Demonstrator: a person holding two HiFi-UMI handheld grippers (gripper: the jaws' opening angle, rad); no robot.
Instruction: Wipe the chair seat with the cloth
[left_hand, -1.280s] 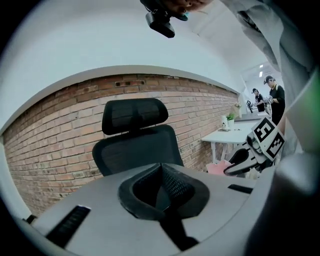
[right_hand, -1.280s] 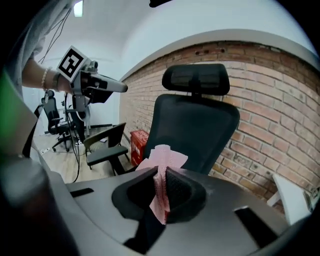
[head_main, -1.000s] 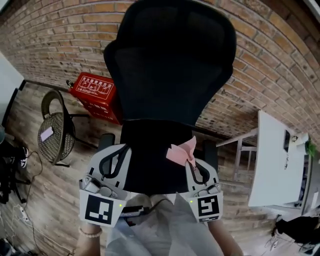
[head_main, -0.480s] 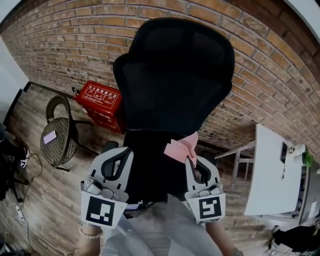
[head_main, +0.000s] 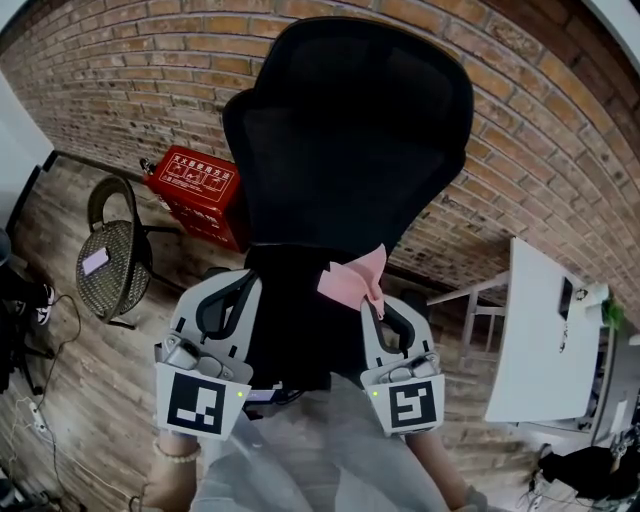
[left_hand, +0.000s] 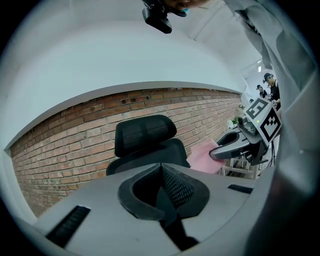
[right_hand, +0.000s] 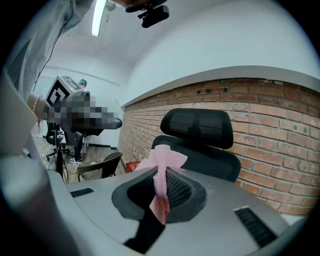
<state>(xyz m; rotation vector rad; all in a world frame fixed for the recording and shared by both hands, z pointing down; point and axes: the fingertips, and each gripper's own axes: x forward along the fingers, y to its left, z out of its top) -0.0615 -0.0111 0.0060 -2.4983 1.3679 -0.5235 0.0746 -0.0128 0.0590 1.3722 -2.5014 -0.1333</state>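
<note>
The office chair (head_main: 350, 150) stands before the brick wall (head_main: 130, 90). On the floor (head_main: 60, 400) to its left sits a box (head_main: 195, 195), with a wicker chair (head_main: 110, 260) farther left. A bench (head_main: 540, 340) stands to its right. The left gripper (head_main: 245, 288) and right gripper (head_main: 372, 305) hang side by side before the office chair, with the cloth (head_main: 352, 280) between the right gripper's fingers (right_hand: 182, 190).

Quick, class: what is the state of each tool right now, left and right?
Left tool: closed, holding nothing.
Right tool: closed on the pink cloth.
</note>
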